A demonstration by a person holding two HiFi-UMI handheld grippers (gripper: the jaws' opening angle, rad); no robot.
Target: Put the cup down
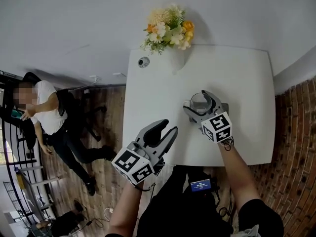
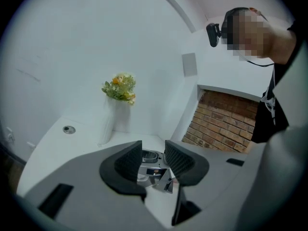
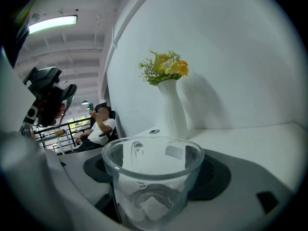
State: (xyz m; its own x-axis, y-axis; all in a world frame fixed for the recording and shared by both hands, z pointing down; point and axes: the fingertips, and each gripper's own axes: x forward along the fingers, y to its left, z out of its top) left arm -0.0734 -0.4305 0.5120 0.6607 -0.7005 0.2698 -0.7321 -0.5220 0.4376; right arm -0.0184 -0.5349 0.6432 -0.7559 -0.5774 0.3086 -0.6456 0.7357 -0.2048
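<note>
A clear glass cup (image 1: pixel 199 100) with a handle sits between the jaws of my right gripper (image 1: pixel 200 105), over the middle of the white table (image 1: pixel 158 83). In the right gripper view the cup (image 3: pixel 151 182) fills the gap and the dark pads (image 3: pixel 211 172) press on its sides, so the gripper is shut on it. Its base is cut off there, so I cannot tell whether it touches the table. My left gripper (image 1: pixel 167 129) hangs open over the table's front left edge with nothing between its fingers. In the left gripper view its jaws (image 2: pixel 153 158) frame the far cup (image 2: pixel 147 155).
A white vase of yellow and orange flowers (image 1: pixel 168 31) stands at the table's far edge, behind the cup. A small round metal fitting (image 1: pixel 143 61) lies at the far left corner. A person (image 1: pixel 49 117) sits left of the table. A brick wall (image 1: pixel 296 147) runs at the right.
</note>
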